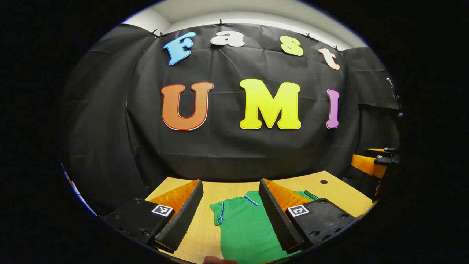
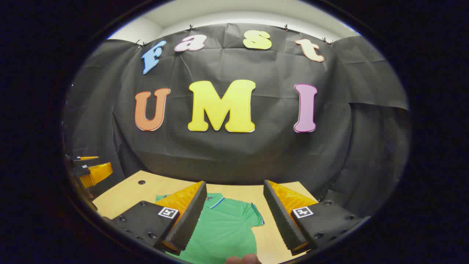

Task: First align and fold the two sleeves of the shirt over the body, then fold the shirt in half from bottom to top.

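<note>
Shirt (image 1: 245,227) is laid flat on table (image 1: 333,192), collar away; both grippers (image 1: 231,216) (image 2: 234,220) held wide above, sleeves unfolded.

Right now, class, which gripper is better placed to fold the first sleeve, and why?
Neither clearly. The left gripper hangs open above the shirt's left sleeve; the right gripper hangs open beside the other sleeve. Each suits its own.

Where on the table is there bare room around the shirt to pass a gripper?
Bare wood lies between the shirt's sleeve and the table's near-left edge, as a strip between the collar and the booth wall, and beside the other sleeve toward the far corner. The middle is covered by the shirt. Both grippers, left and right, are open.
</note>
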The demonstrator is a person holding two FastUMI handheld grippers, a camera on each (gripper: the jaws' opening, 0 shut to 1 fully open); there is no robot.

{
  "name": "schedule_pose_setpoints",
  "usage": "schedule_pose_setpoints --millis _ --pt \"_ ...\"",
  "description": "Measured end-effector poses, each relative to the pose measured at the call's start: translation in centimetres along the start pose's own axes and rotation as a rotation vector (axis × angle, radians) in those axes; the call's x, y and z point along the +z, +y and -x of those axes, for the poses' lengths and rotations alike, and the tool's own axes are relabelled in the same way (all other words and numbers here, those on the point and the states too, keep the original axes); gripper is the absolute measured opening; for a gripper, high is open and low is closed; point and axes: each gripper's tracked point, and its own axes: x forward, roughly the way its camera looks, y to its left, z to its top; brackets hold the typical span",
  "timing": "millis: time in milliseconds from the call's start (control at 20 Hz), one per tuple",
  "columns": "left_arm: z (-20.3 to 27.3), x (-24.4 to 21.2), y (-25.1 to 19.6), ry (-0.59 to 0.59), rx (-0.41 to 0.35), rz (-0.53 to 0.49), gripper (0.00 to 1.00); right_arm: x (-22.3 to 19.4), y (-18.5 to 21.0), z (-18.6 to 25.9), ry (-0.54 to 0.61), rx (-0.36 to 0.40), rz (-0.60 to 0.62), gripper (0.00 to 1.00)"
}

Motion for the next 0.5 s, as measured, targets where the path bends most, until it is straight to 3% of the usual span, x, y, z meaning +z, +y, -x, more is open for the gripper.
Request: schedule_pose_setpoints --millis 500 --pt "-0.4 -0.1 -0.3 0.006 -0.004 -0.011 0.98 -0.4 -1.5 -0.4 0.013 -0.029 -0.015 0.95"
